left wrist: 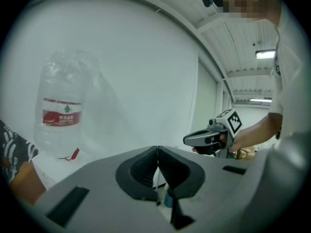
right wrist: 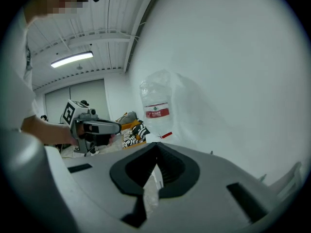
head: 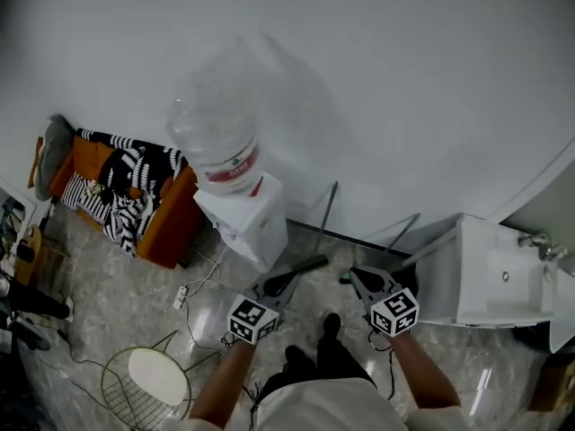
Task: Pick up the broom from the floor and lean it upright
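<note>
Both grippers are held up in front of the white wall, side by side, with nothing between their jaws. My left gripper (head: pixel 310 264) (left wrist: pixel 158 148) is shut, its pads meeting at the tips. My right gripper (head: pixel 345 278) (right wrist: pixel 156 144) is shut too. Each shows in the other's view: the right gripper (left wrist: pixel 204 139) and the left gripper (right wrist: pixel 99 127). In the head view a thin dark pole (head: pixel 326 212) leans upright against the wall just beyond the grippers, and a second pole (head: pixel 403 230) leans to its right. I see no broom head in any view.
A white water dispenser (head: pixel 248 221) with a big clear bottle (head: pixel 218 137) (left wrist: pixel 62 106) (right wrist: pixel 156 105) stands at the wall to the left. An orange sofa (head: pixel 164 220) with striped cloth lies further left. A white sink unit (head: pixel 503 281) stands right, a wire stool (head: pixel 148 380) lower left.
</note>
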